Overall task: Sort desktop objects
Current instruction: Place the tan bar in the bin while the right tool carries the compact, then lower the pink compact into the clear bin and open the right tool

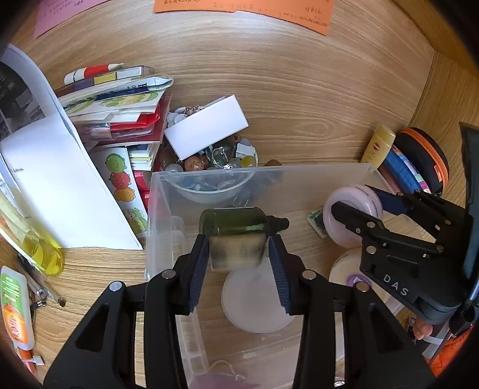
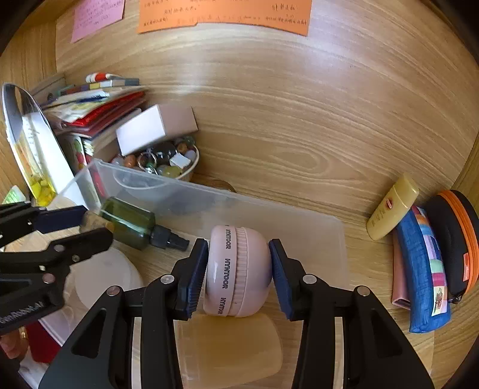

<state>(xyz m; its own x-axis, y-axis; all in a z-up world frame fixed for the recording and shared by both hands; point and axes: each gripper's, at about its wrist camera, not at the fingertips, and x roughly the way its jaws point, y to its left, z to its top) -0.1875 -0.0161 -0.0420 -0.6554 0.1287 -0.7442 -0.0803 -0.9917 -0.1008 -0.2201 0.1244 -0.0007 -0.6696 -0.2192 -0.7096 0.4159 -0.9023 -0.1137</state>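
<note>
Wood-grain desk (image 1: 299, 89) fills both views, w/ a clear plastic bin (image 1: 158, 191) at centre-bottom of the left wrist view. Left gripper (image 1: 238, 254) sits low-centre there, over the bin, blue pads pinching a dark green bottle (image 1: 233, 221) by its worn label; bottle lies sideways, black cap to the right of frame. A pale round lid (image 1: 254, 302) lies on the bin floor just below the bottle. Right gripper (image 2: 238, 269), low-centre in the right wrist view, pads pressed on both sides of a pink round jar (image 2: 238, 269) marked HYNTOOR, held on edge over the bin, above a yellowish translucent lid (image 2: 230, 350). In that view the green bottle shows at mid-left, near the jar but apart from it. Behind the bin: bowl of beads & stones (image 1: 209, 167) w/ a white box (image 1: 206, 130) resting on top, stack of booklets (image 1: 119, 104) at upper left. Mid-right of the right wrist view: yellow tube (image 2: 392, 209), blue pouch (image 2: 425, 269), black case w/ orange zip (image 2: 452, 239), side by side. Orange paper (image 2: 224, 15) & pink note (image 2: 95, 16) along the top edge.
</note>
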